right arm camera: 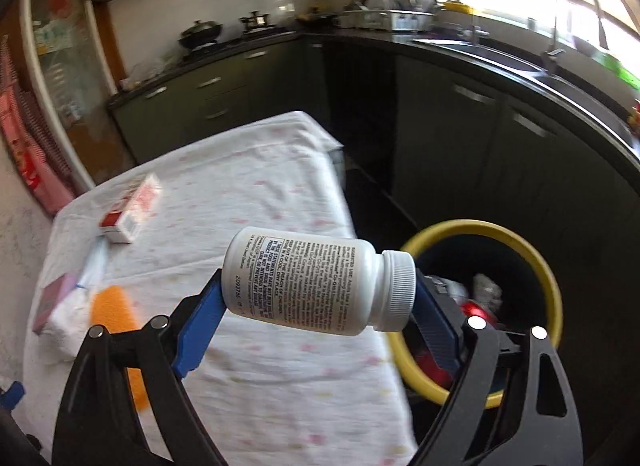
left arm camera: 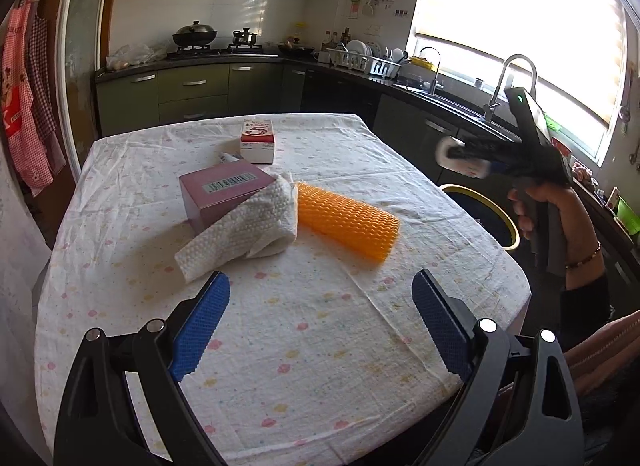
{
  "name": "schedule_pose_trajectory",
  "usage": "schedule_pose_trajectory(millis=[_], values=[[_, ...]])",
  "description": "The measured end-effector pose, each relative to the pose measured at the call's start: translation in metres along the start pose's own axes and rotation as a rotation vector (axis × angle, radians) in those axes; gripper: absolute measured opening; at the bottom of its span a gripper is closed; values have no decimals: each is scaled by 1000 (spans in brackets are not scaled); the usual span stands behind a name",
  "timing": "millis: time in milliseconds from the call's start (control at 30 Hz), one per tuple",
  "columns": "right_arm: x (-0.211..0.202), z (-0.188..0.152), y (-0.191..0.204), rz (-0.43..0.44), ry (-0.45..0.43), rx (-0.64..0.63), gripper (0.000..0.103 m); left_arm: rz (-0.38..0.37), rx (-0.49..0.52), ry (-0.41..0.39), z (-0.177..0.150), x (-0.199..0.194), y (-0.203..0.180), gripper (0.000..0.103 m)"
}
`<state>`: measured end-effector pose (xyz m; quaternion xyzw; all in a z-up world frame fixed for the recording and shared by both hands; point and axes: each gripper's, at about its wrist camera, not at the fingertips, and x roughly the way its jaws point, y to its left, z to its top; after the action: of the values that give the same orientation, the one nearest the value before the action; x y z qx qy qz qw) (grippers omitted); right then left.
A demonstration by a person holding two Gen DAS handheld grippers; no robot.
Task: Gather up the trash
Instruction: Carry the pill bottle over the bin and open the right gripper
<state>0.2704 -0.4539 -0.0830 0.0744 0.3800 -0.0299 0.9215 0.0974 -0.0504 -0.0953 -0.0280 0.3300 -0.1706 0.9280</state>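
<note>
The right gripper [right arm camera: 320, 302] is clamped end to end on a white pill bottle [right arm camera: 316, 282], held sideways at the centre of the right wrist view, with the yellow-rimmed bin [right arm camera: 552, 286] at lower right behind it. The left gripper [left arm camera: 320, 318] hangs with its jaws apart and nothing between them over the cloth-covered surface [left arm camera: 320, 366]. Mid-frame there lie an orange mesh roll [left arm camera: 348, 221], a crumpled paper towel [left arm camera: 248, 229], a pink box [left arm camera: 224, 189] and a red-and-white carton [left arm camera: 258, 141].

The right wrist view is motion-blurred: the red-and-white box [right arm camera: 132, 211] has unreadable print. The pill bottle [right arm camera: 320, 286] and right claw [right arm camera: 316, 312] hide part of the yellow-rimmed bin [right arm camera: 552, 290].
</note>
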Motion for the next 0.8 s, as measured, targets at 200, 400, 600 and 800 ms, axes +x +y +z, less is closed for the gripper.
schedule_pose_trajectory(millis=[200, 400, 600, 800], values=[[22, -16, -91, -196, 85, 98, 83, -16, 11, 20, 3, 9, -11, 91], [40, -41, -127, -220, 200, 139, 87, -17, 41, 31, 7, 14, -22, 91], [29, -43, -137, -204, 150, 185, 88, -31, 41, 45, 9, 21, -20, 91], [15, -38, -120, -158, 122, 142, 89, -71, 56, 54, 19, 30, 7, 91]])
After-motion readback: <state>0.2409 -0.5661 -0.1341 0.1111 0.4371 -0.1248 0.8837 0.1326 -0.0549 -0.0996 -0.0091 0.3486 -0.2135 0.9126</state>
